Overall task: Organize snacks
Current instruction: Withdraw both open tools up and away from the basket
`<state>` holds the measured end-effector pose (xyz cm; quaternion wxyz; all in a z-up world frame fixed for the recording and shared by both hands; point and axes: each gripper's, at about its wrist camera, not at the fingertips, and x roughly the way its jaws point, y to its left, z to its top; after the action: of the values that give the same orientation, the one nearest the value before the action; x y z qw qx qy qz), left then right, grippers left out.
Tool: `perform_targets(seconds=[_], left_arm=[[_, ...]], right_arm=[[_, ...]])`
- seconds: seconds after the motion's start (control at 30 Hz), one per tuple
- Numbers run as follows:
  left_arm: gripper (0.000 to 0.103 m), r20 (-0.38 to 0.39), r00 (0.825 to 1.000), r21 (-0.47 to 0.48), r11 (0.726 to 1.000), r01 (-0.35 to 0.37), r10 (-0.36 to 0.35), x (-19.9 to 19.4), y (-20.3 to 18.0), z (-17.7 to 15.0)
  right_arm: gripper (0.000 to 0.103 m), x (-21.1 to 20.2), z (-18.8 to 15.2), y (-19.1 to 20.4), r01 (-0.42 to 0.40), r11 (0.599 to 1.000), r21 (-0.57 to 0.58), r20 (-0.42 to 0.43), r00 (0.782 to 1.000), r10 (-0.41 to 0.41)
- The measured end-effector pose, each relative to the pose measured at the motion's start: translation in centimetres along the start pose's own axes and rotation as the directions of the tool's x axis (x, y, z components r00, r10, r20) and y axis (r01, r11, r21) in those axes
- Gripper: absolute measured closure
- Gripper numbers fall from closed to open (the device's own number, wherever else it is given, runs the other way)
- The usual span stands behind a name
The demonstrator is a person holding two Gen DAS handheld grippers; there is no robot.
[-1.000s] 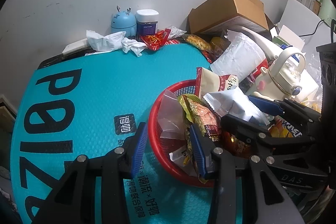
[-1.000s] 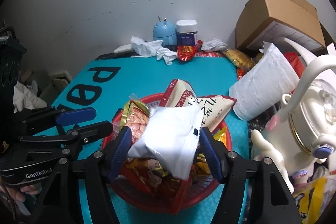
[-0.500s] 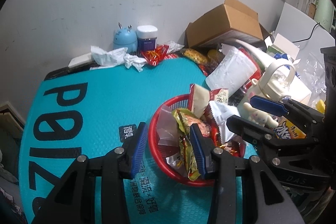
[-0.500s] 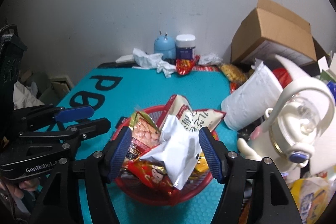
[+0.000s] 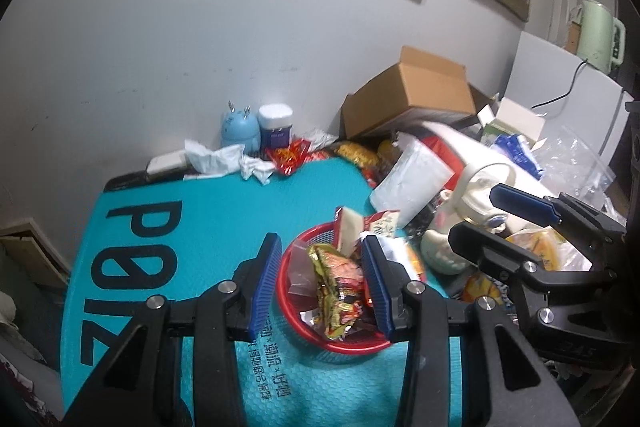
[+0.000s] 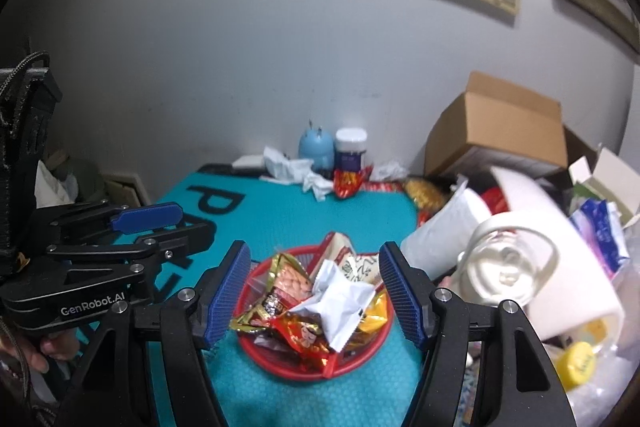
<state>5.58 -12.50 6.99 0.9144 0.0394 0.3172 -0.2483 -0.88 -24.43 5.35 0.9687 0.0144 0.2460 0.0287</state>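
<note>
**Snacks in the red basket, both tools empty above it**

The desk [image 6: 288,211], covered by a teal mat, lies below and in front of both tools. To the right of the right tool [image 6: 314,293] stand a cardboard box [image 6: 496,131] and a white kettle [image 6: 516,267] among clutter. The red basket [image 6: 256,343] sits on the mat, seen between the fingers of each tool but lower, not touched. It is full of snack packets [image 6: 298,281], with a white packet [image 6: 340,301] on top. The right tool is released, holding nothing. The left tool [image 5: 320,289] also stands released, with a narrower gap and nothing gripped.
</note>
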Motion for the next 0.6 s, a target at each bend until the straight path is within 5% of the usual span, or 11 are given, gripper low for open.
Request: perform_targets(seconds=[0.4, 0.6], left_arm=[[0.062, 0.066, 0.998, 0.061, 0.998, -0.004, 0.0, -5.2, -3.1, -1.3], [0.062, 0.061, 0.998, 0.077, 0.997, 0.006, -0.011, -6.6, -4.0, -2.8]], right_arm=[[0.026, -7.4, -1.9, 0.3, 0.066, 0.998, 0.014, 0.102, 0.992, -0.067], [0.014, -9.6, -3.6, 0.0, 0.096, 0.995, 0.036, 0.108, 0.989, -0.099]])
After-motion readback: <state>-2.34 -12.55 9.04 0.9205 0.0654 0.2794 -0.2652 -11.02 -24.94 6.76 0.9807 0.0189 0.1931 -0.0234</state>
